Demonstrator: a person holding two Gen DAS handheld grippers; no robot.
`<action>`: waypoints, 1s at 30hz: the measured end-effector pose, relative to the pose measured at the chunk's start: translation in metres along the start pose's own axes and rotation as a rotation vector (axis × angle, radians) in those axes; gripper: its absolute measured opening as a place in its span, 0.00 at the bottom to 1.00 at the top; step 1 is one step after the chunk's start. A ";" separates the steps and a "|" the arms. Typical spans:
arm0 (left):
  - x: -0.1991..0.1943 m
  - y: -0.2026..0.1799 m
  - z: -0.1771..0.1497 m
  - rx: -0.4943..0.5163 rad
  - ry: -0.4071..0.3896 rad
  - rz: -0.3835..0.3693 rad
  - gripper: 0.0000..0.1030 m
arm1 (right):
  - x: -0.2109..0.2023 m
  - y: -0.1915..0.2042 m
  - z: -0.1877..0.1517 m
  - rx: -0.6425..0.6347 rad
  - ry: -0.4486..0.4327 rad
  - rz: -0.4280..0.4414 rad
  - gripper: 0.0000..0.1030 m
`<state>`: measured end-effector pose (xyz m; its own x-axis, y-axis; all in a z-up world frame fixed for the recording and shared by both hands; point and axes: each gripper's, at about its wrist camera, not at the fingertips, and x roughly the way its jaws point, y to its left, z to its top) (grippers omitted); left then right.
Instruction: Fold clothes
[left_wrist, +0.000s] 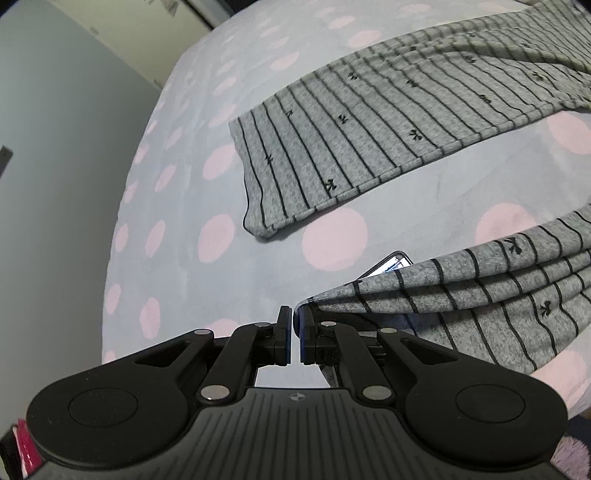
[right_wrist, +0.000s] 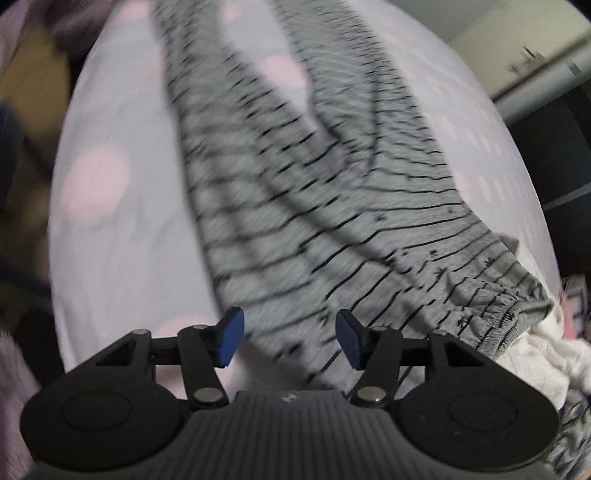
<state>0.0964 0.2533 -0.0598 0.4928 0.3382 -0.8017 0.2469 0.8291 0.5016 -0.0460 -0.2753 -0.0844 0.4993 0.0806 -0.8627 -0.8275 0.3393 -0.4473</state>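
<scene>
Above the pale pink-dotted bed cover (left_wrist: 221, 280), the left tool (left_wrist: 293, 332) clamps only a thin hem corner of the grey black-striped knit trousers (left_wrist: 480, 291), which may slip free, while the right tool (right_wrist: 290, 341) hangs released.

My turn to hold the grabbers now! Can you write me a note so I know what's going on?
Left tool: shut on the hem of one leg of the striped pants, lifted off the bed.
Right tool: open, above the pants near the waistband, holding nothing.
The other leg lies flat on the polka-dot blanket. A phone peeks from under the lifted leg.
Done: one leg picked up.
Left: all folds.
</scene>
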 end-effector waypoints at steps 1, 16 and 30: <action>0.000 -0.001 -0.002 0.005 0.000 0.005 0.02 | 0.001 0.005 -0.003 -0.022 0.018 -0.003 0.57; -0.007 0.016 -0.012 -0.151 -0.065 -0.093 0.40 | 0.003 0.002 -0.022 -0.022 0.077 -0.073 0.58; 0.045 -0.042 0.029 -0.034 0.095 -0.153 0.45 | 0.007 0.003 -0.023 -0.042 0.106 -0.068 0.59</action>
<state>0.1323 0.2204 -0.1076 0.3702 0.2467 -0.8956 0.2838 0.8880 0.3619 -0.0508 -0.2958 -0.0968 0.5263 -0.0416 -0.8493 -0.8038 0.3013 -0.5129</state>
